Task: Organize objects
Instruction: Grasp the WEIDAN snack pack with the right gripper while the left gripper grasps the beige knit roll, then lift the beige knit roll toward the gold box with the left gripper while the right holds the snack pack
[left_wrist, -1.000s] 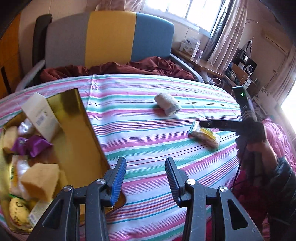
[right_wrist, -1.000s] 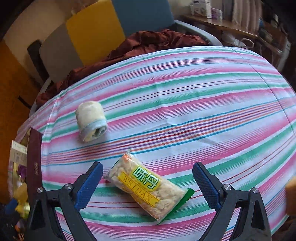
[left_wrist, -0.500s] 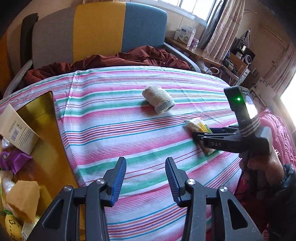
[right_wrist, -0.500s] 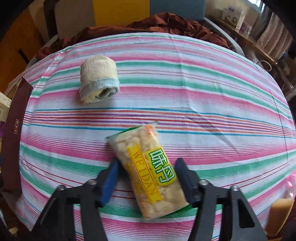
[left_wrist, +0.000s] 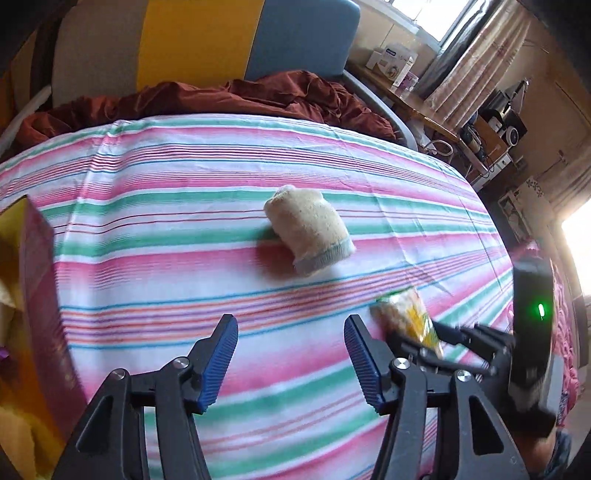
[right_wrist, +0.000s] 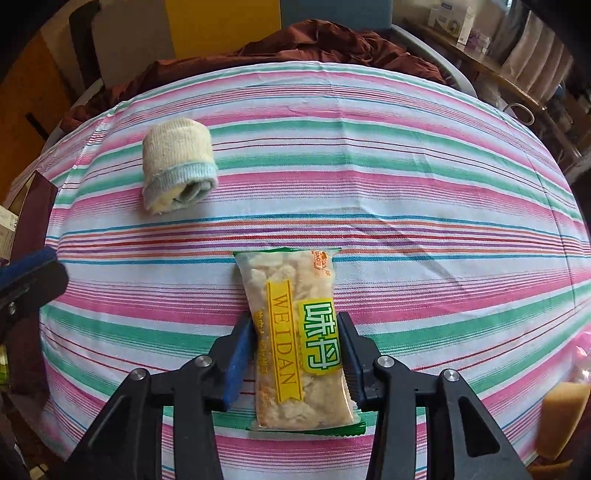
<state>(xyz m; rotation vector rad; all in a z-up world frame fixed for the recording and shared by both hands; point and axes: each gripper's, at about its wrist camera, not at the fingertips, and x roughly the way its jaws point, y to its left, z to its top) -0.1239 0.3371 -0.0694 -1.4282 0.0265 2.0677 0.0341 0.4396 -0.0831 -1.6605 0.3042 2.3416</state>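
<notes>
daylight comes in from the window (left_wrist: 456, 14) at upper right, past the curtains (left_wrist: 480, 59), and a blown-out white glare sits at the right edge of the left wrist view. the striped tablecloth (left_wrist: 184, 221) is evenly bright, bulging and curving hard toward dark, vignetted corners. the rolled sock (left_wrist: 310, 234) throws a soft shadow to its left. the snack packet (left_wrist: 406, 319) and right gripper (left_wrist: 439, 338) smear with motion blur there; in the right wrist view the packet print reads sharp.
</notes>
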